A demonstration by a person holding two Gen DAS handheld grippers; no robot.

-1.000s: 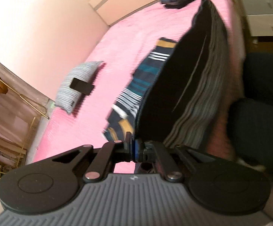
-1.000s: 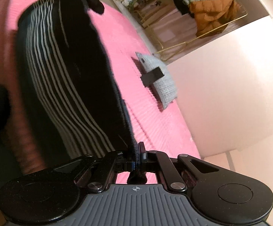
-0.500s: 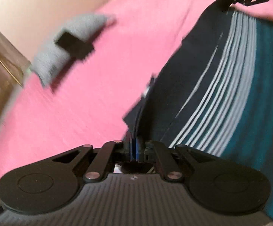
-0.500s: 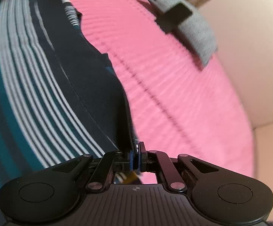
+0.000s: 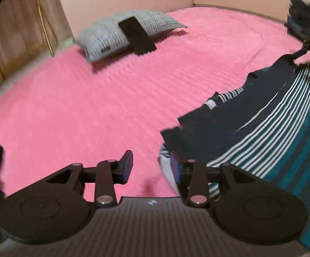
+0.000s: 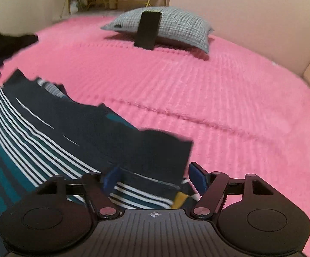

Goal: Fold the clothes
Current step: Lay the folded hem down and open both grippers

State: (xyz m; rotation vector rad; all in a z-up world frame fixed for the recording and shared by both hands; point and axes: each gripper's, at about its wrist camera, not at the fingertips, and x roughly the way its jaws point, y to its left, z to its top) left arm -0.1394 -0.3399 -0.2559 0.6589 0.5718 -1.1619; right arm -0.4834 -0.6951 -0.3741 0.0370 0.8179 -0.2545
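Pink bedspread (image 6: 229,107) carries a navy, teal and white-striped garment (image 6: 37,132), lying rumpled.

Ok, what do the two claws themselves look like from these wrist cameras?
Both match. The left claw and the right claw each have a ribbed dark grey body with a small white logo, two round black discs, black link arms with silver pivot pins, and blue pads on the fingers. No cables or sleeves show.
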